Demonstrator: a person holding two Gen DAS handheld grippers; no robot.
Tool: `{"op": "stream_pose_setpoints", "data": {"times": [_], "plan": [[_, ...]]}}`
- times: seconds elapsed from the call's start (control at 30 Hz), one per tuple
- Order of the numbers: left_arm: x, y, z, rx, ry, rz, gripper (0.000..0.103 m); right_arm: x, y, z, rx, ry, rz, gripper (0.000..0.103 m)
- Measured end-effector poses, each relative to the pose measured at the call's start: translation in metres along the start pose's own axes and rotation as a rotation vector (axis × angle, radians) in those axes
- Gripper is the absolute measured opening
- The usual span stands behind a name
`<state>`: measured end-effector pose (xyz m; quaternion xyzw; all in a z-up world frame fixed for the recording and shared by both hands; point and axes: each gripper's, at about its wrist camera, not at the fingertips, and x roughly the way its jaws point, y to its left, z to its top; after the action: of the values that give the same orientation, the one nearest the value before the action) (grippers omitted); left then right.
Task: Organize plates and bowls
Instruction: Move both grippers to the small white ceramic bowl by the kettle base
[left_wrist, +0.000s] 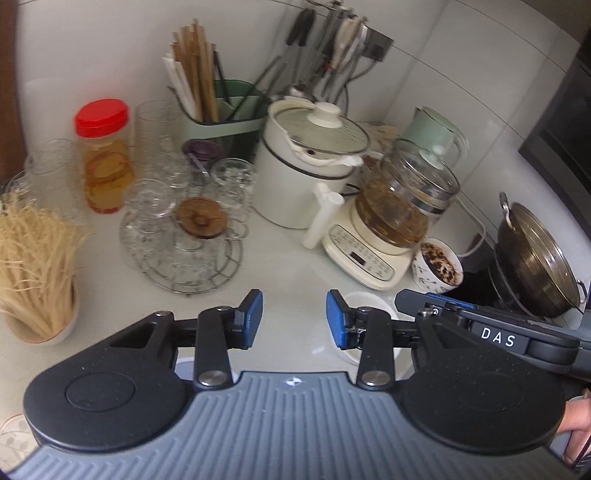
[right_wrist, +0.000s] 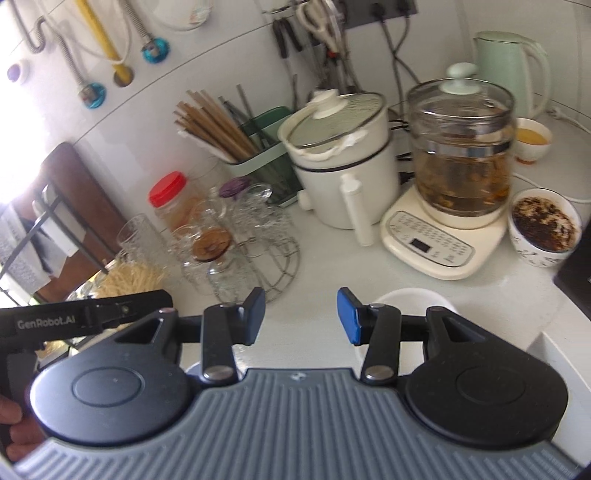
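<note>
My left gripper (left_wrist: 294, 318) is open and empty above the white counter. A white bowl (left_wrist: 369, 300) sits on the counter just behind its right finger, mostly hidden. My right gripper (right_wrist: 301, 315) is open and empty too. The same white bowl (right_wrist: 410, 298) lies behind its right finger. A patterned bowl with dark contents (left_wrist: 441, 266) stands by the kettle base; it also shows in the right wrist view (right_wrist: 541, 229). A bowl holding dry noodles (left_wrist: 35, 325) is at the far left. The right gripper's body (left_wrist: 491, 332) crosses the left wrist view at the right.
A glass kettle on its cream base (left_wrist: 402, 206), a white electric pot (left_wrist: 306, 162), a wire rack of glasses (left_wrist: 184, 236), a red-lidded jar (left_wrist: 103, 155) and a chopstick holder (left_wrist: 218, 110) crowd the back. A lidded wok (left_wrist: 535, 262) stands at the right. A small cup of orange liquid (right_wrist: 532, 140) is by the mint kettle.
</note>
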<state>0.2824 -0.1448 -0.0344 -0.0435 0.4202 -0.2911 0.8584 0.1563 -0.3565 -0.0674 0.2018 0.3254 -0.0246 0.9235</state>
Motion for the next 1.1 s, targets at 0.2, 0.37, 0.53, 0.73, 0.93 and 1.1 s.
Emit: {"op": "stream_pose_setpoints", "data": {"times": [0.2, 0.37, 0.53, 0.73, 0.93, 1.1], "plan": [[0.015, -0.017, 0.0, 0.033, 0.038, -0.029, 0.043, -0.008, -0.02, -0.006, 0.058, -0.007, -0.038, 0.047], [0.028, -0.026, -0.003, 0.044, 0.071, -0.053, 0.043, -0.013, -0.038, -0.012, 0.114, 0.0, -0.073, 0.047], [0.044, -0.037, -0.007, 0.072, 0.114, -0.08, 0.043, -0.016, -0.057, -0.018, 0.168, 0.025, -0.07, 0.047], [0.071, -0.051, -0.011, 0.101, 0.166, -0.105, 0.044, -0.02, -0.082, -0.022, 0.206, 0.041, -0.096, 0.047], [0.098, -0.054, -0.015, 0.11, 0.211, -0.09, 0.044, -0.01, -0.113, -0.027, 0.279, 0.06, -0.14, 0.047], [0.121, -0.052, -0.021, 0.092, 0.249, -0.078, 0.045, 0.0, -0.14, -0.029, 0.34, 0.076, -0.145, 0.047]]}}
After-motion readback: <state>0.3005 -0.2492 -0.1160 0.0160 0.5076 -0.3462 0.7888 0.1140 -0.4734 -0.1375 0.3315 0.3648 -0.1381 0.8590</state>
